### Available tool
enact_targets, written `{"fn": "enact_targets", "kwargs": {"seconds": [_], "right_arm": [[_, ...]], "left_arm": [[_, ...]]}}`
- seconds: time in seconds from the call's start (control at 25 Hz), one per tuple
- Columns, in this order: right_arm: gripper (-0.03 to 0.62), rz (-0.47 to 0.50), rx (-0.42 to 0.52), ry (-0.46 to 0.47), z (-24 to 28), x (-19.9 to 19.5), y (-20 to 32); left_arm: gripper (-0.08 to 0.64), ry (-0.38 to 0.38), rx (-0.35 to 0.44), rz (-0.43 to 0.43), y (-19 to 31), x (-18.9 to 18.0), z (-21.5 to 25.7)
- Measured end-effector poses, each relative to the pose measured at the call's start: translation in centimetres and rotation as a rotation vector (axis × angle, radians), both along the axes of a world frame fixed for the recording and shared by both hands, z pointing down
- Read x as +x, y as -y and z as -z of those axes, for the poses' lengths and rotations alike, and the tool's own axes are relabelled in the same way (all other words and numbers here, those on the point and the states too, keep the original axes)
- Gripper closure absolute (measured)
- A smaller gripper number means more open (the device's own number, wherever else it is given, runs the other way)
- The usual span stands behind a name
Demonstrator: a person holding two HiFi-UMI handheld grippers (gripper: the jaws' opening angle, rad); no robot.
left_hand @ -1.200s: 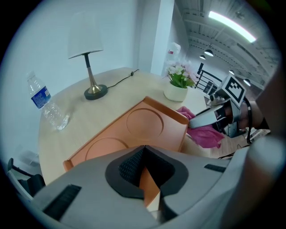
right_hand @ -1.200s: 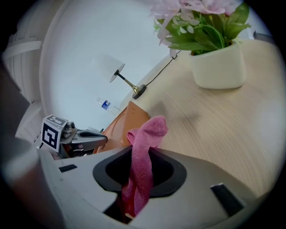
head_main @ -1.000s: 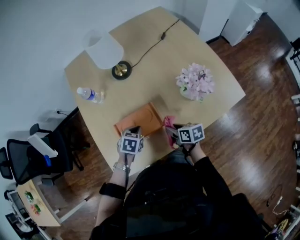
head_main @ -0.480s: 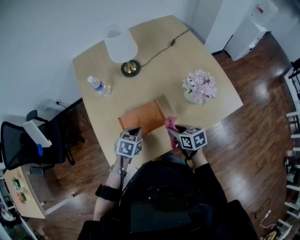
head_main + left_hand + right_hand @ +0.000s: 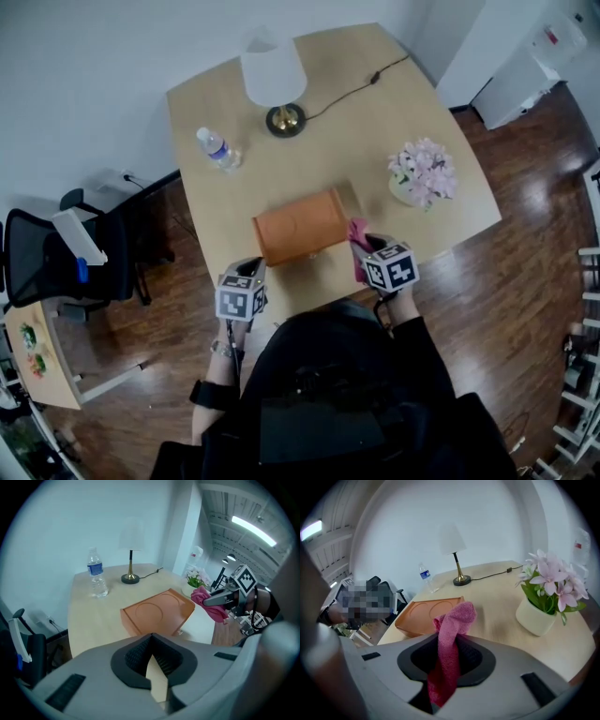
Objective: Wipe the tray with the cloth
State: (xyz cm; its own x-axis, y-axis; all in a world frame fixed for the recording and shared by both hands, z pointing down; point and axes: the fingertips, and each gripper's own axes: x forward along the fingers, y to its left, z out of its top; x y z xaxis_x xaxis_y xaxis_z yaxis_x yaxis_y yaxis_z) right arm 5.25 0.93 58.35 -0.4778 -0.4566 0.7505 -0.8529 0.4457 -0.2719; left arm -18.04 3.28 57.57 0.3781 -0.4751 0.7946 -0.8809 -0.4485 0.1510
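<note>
Head view: the orange tray [image 5: 298,226] lay on the pale wooden table [image 5: 328,141] close to the near edge, between the two tools; the left gripper [image 5: 251,265] hung off the tray's near left corner, clear of it, while the right gripper [image 5: 367,247] stood just beside the tray's right end; in the left gripper view the jaws met at their tips with nothing between them; in the right gripper view the jaws were closed on the pink cloth [image 5: 451,634], which stuck up past the tips in a bunched fold and trailed down behind them; the cloth hung beside the tray's right corner, not on the tray; two round recesses showed in the tray's floor; farther back stood a lamp [image 5: 273,68], a water bottle [image 5: 217,150] and a pot of pink flowers [image 5: 423,173].
</note>
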Motion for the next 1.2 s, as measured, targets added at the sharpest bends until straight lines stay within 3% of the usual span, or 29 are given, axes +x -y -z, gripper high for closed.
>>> {"fn": "enact_targets", "kwargs": {"seconds": [0.16, 0.32, 0.44, 0.56, 0.72, 0.88, 1.2], "right_arm": [[0.495, -0.015, 0.004, -0.045, 0.0, 0.5, 1.1], [0.495, -0.048, -0.046, -0.055, -0.9, 1.3, 0.1], [0.495, -0.045, -0.096, -0.041, -1.7, 1.1, -1.2], [0.495, -0.023, -0.147, -0.042, -3.0, 0.5, -2.1], [0.495, -0.015, -0.206, -0.041, -4.9, -0.3, -2.0], [0.497, -0.007, -0.241, -0.043, -5.9, -0.7, -1.2], [0.499, -0.061, -0.241, -0.022, -6.4, 0.3, -0.1]], "left_arm": [[0.557, 0.029, 0.0, 0.052, 1.0, -2.3, -0.8], [0.557, 0.074, 0.028, 0.05, 4.9, -4.5, -1.0], [0.557, 0.09, 0.033, 0.0, 9.1, -5.3, -1.3], [0.557, 0.085, 0.022, -0.104, 12.9, -4.3, -1.9], [0.557, 0.019, -0.046, -0.224, 15.7, -2.2, -3.3], [0.558, -0.077, -0.158, -0.323, 14.9, 0.3, -5.1], [0.559, -0.241, -0.214, -0.215, 13.2, 1.3, -5.3]]}}
